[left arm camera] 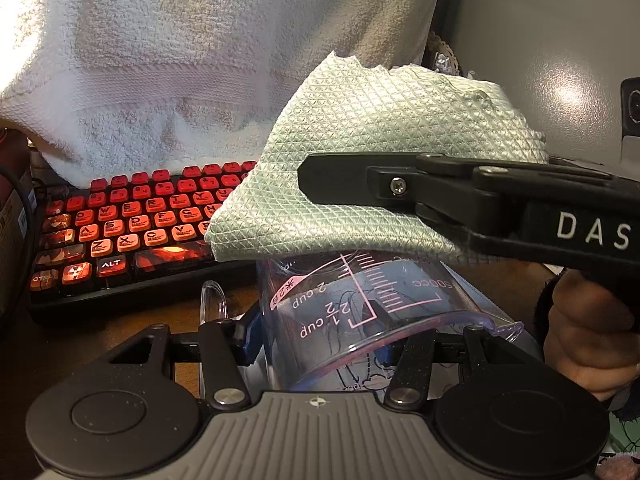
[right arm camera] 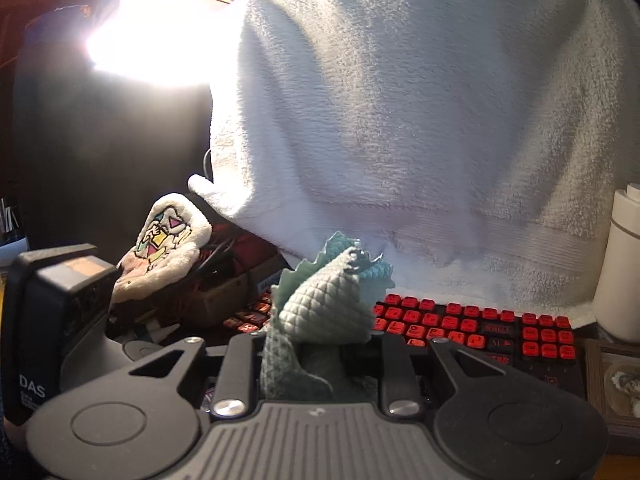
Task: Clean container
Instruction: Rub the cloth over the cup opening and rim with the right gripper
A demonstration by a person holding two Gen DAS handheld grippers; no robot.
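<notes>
- Measuring cup [left arm camera: 360, 312] of clear plastic with pink scale marks lies on its side between the fingers of the left tongs [left arm camera: 320, 344], its rim toward the camera; the blue pads press its walls, so these tongs hold it.
- Cloth [left arm camera: 372, 160], pale green with a diamond weave, drapes over the top of the cup, just ahead of the left tongs.
- Right tongs [left arm camera: 316, 184] reach in from the right side of the left tongs and are clamped narrow on the cloth; in their own view the cloth [right arm camera: 320, 312] bunches up between their fingers.
- Hand [left arm camera: 588, 344] grips the right tool's handle, to the right of the left tongs.
- Keyboard [left arm camera: 132, 228] with glowing red keys sits on the table [left arm camera: 120, 336] beyond both tongs.
- White towel [left arm camera: 160, 60] hangs behind the keyboard.
- White cylinder [right arm camera: 620, 268] stands at the far right of the right tongs, and a small printed plush cloth [right arm camera: 160, 240] lies to their left.
</notes>
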